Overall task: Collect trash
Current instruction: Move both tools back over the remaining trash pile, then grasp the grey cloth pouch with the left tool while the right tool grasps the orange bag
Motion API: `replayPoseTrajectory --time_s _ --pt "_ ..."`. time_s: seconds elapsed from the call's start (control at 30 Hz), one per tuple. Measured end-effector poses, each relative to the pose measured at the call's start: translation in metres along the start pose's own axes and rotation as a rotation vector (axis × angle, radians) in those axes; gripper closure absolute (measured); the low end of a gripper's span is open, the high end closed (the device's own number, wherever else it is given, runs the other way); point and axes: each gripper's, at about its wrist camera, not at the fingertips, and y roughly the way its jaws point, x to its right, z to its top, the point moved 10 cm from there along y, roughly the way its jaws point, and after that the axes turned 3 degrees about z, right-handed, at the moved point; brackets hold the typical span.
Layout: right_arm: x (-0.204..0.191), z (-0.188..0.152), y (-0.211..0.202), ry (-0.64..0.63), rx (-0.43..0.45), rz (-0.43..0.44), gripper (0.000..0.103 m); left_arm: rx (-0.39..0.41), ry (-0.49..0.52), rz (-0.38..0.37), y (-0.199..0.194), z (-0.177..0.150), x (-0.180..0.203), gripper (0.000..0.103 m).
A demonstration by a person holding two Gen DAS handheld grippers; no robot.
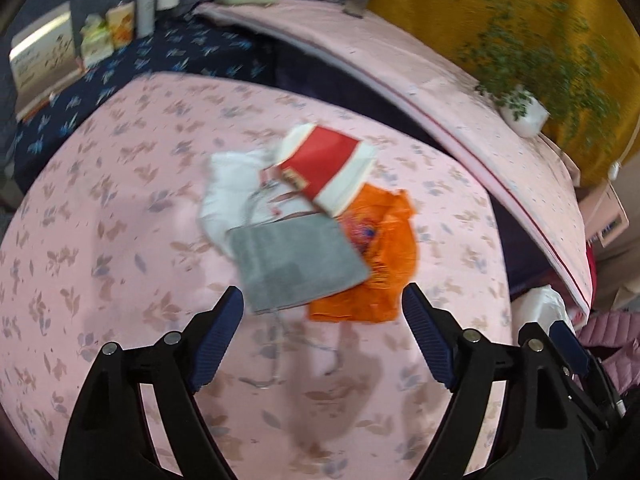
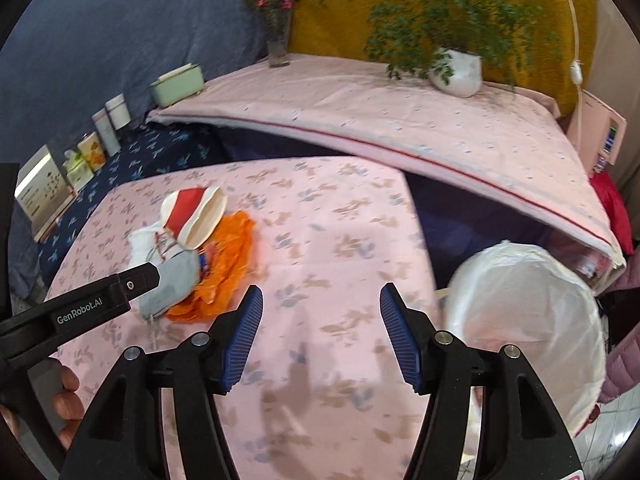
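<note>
Standing beside table (image 2: 320, 240): lined bin (image 2: 528, 320) (liner white); contents unclear

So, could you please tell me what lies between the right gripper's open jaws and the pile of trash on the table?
Only bare floral tablecloth, as the right wrist view shows; the orange plastic bag is the pile's nearest piece.

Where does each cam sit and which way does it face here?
Left wrist: on the left gripper, angled down at the trash pile: red-and-white carton, grey pouch, orange bag. Own open fingers show; right gripper at the right edge.
Right wrist: on the right gripper, facing the pink floral tabletop and lined bin. Own open fingers, left gripper, a hand.
Shared: pile, tabletop, potted plant.
</note>
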Motion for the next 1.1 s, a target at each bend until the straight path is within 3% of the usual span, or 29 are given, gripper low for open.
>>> replayPoseTrajectory --time_s 0.23,0.63,0.83,0.87,0.9,0.97,1.1 --pt "-0.045 -0.016 0.043 -0.045 -0.08 0.041 0.044 -0.083 -0.103 -0.027 0.027 -0.007 -0.04 0.026" --pt "-0.079 -0.02 0.087 -0.039 -0.14 0.109 0.044 -0.166 -0.191 -0.127 0.059 -0.001 -0.038 0.028" --pt "-0.083 -0.024 0.104 -0.031 -0.169 0.111 0.044 -0.182 -0.155 -0.15 0.065 0.0 -0.026 0.051" --pt "-0.082 -0.026 0.107 -0.022 -0.178 0.115 0.047 -0.186 -0.149 -0.156 0.065 -0.001 -0.024 0.06" --pt "-0.081 -0.028 0.109 -0.013 -0.186 0.121 0.052 -0.197 -0.147 -0.166 0.067 -0.003 -0.022 0.071" --pt "-0.078 -0.032 0.114 0.003 -0.202 0.131 0.072 -0.213 -0.151 -0.175 0.07 -0.005 -0.019 0.081" --pt "-0.073 -0.032 0.111 0.012 -0.2 0.146 0.088 -0.213 -0.14 -0.168 0.069 -0.007 -0.017 0.093"
